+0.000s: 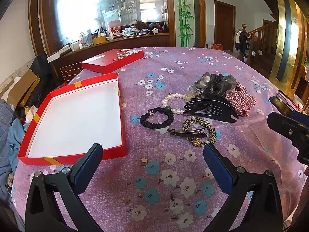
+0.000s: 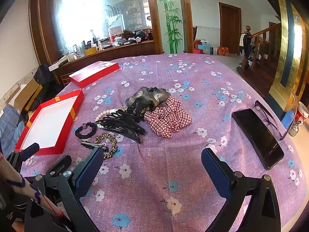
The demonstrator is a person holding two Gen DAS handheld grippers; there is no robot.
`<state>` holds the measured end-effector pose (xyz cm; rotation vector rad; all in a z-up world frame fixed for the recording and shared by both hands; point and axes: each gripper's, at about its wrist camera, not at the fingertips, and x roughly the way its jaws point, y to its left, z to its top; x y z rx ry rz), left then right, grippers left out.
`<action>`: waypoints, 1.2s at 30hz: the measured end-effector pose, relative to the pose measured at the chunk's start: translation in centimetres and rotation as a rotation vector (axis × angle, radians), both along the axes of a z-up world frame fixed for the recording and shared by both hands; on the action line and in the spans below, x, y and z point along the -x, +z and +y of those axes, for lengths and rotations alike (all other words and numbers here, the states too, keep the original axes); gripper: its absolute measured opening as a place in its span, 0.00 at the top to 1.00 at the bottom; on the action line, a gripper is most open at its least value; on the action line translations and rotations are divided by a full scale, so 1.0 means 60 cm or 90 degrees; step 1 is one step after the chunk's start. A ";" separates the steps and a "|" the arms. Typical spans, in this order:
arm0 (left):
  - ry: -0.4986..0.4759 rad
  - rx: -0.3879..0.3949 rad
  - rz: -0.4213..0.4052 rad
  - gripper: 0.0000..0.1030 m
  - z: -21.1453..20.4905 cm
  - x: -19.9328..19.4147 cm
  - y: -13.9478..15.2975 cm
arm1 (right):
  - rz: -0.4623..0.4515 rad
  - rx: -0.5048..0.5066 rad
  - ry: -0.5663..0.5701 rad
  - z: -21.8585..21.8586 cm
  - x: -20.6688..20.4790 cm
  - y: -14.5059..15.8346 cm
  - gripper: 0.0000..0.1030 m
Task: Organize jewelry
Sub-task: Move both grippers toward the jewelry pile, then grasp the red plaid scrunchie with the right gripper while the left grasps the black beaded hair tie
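An open red box (image 1: 77, 119) with a white inside lies empty at the left; it also shows in the right wrist view (image 2: 48, 123). Beside it lie a black scrunchie (image 1: 156, 117), a pearl bracelet (image 1: 173, 100), a black claw clip (image 1: 210, 108), a leopard scrunchie (image 1: 200, 130) with a metal clip (image 1: 186, 132) across it, a checked red scrunchie (image 1: 240, 101) and a grey-black hair bow (image 1: 216, 83). My left gripper (image 1: 152, 150) is open and empty, just short of the pile. My right gripper (image 2: 152, 154) is open and empty, near the checked scrunchie (image 2: 168, 118).
The red box lid (image 1: 114, 60) lies behind the box. A black phone (image 2: 256, 137) and glasses (image 2: 270, 119) lie at the right of the flowered purple cloth (image 2: 173, 174). The table edge drops off at left onto clutter and cardboard boxes.
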<state>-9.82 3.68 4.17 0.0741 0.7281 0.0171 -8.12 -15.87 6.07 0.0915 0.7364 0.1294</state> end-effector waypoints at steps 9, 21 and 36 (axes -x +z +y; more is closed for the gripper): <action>-0.002 0.003 0.003 0.00 0.003 -0.002 -0.001 | 0.007 -0.003 0.000 -0.004 -0.005 -0.004 0.00; 0.048 0.092 -0.001 0.00 0.120 -0.024 0.038 | 0.024 -0.086 -0.026 -0.081 -0.051 0.045 0.05; 0.011 0.149 0.032 0.00 0.124 -0.038 0.049 | 0.218 -0.121 -0.048 -0.074 -0.224 -0.049 0.15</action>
